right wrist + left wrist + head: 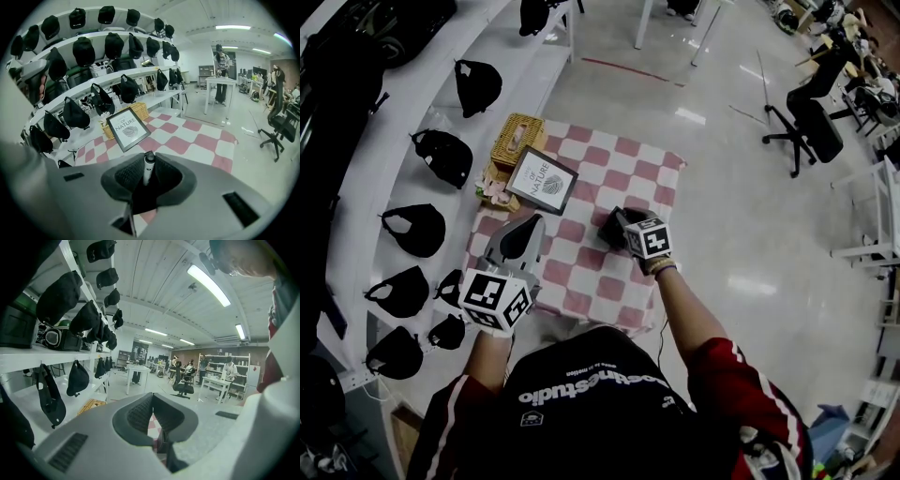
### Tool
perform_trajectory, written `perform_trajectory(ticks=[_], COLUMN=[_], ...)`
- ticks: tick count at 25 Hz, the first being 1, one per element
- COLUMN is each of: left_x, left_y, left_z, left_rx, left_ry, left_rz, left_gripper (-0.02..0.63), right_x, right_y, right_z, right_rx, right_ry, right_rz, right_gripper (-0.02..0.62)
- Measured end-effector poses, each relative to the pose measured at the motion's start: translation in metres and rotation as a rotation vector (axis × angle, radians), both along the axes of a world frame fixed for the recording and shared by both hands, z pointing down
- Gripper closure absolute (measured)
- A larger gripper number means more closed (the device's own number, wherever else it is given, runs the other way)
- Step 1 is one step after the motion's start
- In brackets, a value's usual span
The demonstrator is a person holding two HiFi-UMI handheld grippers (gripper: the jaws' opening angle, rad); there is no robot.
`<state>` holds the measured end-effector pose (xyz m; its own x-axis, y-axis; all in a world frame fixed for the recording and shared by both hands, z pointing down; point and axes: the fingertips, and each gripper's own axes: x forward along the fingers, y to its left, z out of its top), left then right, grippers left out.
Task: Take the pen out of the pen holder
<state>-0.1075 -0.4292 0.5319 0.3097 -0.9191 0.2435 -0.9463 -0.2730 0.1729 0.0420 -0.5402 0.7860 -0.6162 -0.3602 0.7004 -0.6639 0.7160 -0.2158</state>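
Your right hand-held gripper [150, 156] grasps the pen [148, 169], which stands upright in the pen holder [140, 197]. Lift straight up and keep it vertical. Your left hand-held gripper [152, 397] is clenched and empty, left of the holder.

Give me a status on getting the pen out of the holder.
Done: the right gripper is at the pen holder on the checked cloth, its jaws closed on the upper end of the pen. In hand: that grip. Left: the lift, since the pen's lower part is still down in the holder. The left gripper hangs apart, shut and empty.
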Motion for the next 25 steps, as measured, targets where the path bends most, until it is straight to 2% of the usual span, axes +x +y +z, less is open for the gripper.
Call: perform_trajectory(ticks=[13,19,25], left_x=[-0.016,-0.036,-0.04], left_y=[0.02,0.033,0.045], left_z=[-0.013,-0.031,-0.048], left_rx=[0.03,0.064,0.097], left_ry=[-0.016,-0.023,-0.019], left_rz=[-0.03,-0.057,-0.05], left_gripper=[0.6,0.6,0.6], right_x=[-0.004,-0.003,0.003], right_y=[0.008,0.017,0.029], right_z=[-0.021,-0.048,-0.081], right_rx=[0.065,0.103,0.156], right_ry=[0.009,0.008,-0.006], right_rz=[0.001,0.015,0.047], right_gripper=[0.522,0.522,0.522])
